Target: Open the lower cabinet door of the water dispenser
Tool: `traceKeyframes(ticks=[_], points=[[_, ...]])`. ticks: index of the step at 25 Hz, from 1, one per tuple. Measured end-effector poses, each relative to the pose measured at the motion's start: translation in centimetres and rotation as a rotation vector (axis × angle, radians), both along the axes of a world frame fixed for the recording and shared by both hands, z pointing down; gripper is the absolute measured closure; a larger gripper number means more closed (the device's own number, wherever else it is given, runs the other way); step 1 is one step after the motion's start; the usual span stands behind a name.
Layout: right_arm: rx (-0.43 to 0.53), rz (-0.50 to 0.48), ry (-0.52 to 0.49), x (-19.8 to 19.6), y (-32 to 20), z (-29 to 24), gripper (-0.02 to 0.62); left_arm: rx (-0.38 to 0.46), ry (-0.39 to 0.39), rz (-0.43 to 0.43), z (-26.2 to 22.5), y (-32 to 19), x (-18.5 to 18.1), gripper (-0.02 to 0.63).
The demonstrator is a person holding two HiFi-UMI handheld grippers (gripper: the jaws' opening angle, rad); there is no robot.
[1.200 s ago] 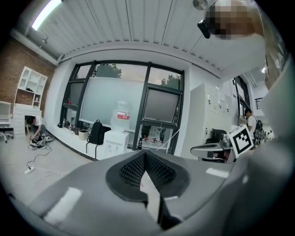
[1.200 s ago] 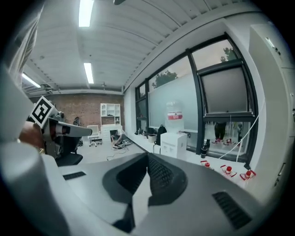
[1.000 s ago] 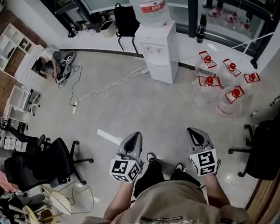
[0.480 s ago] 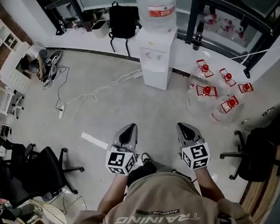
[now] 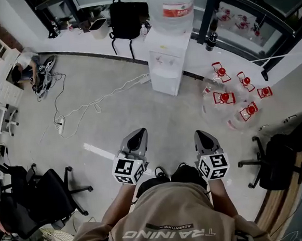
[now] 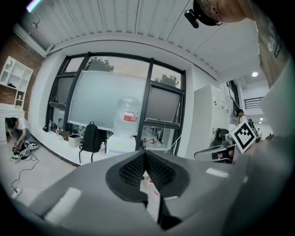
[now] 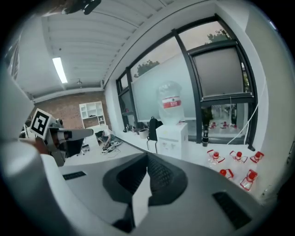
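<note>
Left gripper (image 5: 138,137): its jaws are pressing together at the tips with nothing between them, and it is pointing ahead and slightly down across the floor.
Right gripper (image 5: 202,137): its jaws are also sitting closed on nothing. It is riding beside the left gripper, apart from it and pointing the same way.
Floor (image 5: 140,110): bare grey concrete is stretching between both grippers and the dispenser.
Strip (image 5: 98,151): a white strip is lying on the floor just left of the left gripper.
Dispenser (image 5: 168,59): the white unit is standing upright against the ledge under the windows, ahead of both grippers and well apart from them.
Door (image 5: 163,83): the lower front panel is facing the person and looking shut, flush with the body.
Bottle (image 5: 172,6): it is sitting upside down on top of the dispenser.
Spare bottles (image 5: 232,98): the red-capped bottles are clustering on the floor to the right of the dispenser.
Ledge (image 5: 82,42): the low white ledge is running along the window wall.
Backpack (image 5: 124,19): the black bag is leaning on the ledge left of the dispenser.
Cable (image 5: 95,102): a white lead is trailing over the floor from the dispenser's left side.
Left chair (image 5: 45,193): it is standing to the person's left.
Right chair (image 5: 279,156): it is standing to the person's right.
</note>
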State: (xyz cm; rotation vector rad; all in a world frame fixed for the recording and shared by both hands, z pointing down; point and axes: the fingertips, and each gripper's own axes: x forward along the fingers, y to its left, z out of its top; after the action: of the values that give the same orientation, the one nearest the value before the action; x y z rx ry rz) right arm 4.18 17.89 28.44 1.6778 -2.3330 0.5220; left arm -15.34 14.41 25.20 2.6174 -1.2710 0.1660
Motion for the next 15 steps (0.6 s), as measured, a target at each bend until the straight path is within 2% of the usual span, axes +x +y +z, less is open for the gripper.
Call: traceKeyframes(ticks=[6,9,12,15], points=[[-0.018,0.021,0.053,3.3,-5.2,2.2,0.586,-0.011,-0.036,0.03,1.1,-6.1,2.7,0.604],[0.036,0.025,0.078,4.9,-9.2,2.5,0.586,0.013,-0.067,0.048,0.7,-9.6,4.8,0.604],[0.1,-0.01,0.112,6.4,-13.9,1.8,0.586,0.055,-0.094,0.067,-0.8,-13.4,7.6,0.604],[0.106,-0.043,0.088,7.6,-17.8,1.9,0.586,0.071,-0.102,0.075,-1.8,-16.3,9.9,0.604]])
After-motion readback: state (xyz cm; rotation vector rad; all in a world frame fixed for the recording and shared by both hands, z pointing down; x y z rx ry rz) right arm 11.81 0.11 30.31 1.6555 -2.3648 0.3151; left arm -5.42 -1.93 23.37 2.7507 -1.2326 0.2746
